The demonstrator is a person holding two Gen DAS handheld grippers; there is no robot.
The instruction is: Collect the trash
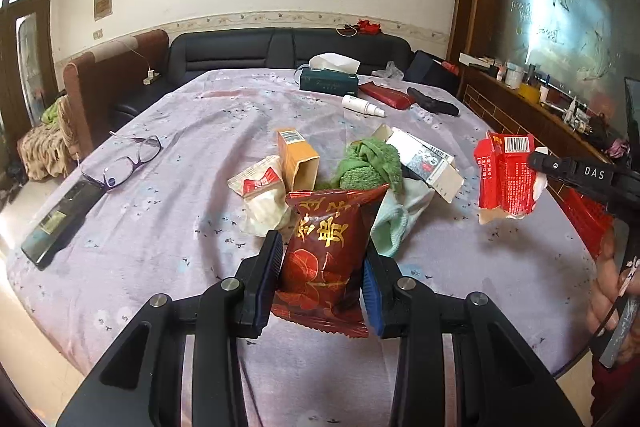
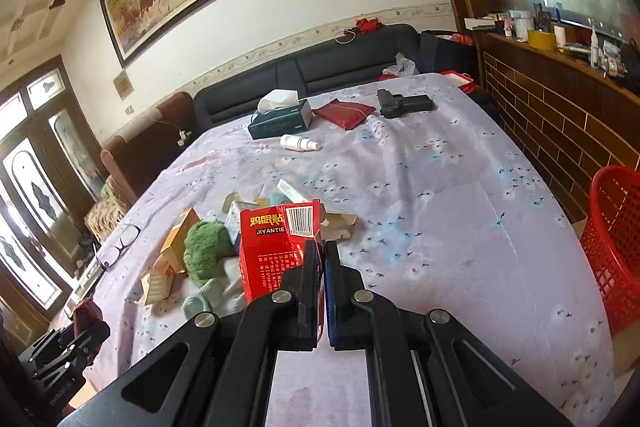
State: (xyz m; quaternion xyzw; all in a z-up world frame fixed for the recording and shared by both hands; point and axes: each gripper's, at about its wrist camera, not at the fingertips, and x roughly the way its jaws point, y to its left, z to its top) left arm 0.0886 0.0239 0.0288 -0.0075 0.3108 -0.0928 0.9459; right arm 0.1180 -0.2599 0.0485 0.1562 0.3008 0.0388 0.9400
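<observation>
My left gripper (image 1: 322, 247) is shut on a dark red snack packet (image 1: 326, 251) with gold characters and holds it above the table. My right gripper (image 2: 322, 251) is shut on a flattened red box (image 2: 276, 247) with a barcode; it also shows at the right of the left wrist view (image 1: 505, 179). On the table lie an orange carton (image 1: 298, 159), a white and red wrapper (image 1: 260, 187), a white box (image 1: 428, 163) and a green cloth (image 1: 370, 163). A red mesh basket (image 2: 614, 243) stands beside the table on the right.
Purple glasses (image 1: 128, 159) and a black remote (image 1: 60, 219) lie at the left of the table. A tissue box (image 2: 280, 119), spray bottle (image 2: 300, 143), red pouch (image 2: 344, 113) and a black object (image 2: 404, 103) lie at the far side. A wooden counter (image 2: 560, 115) runs on the right.
</observation>
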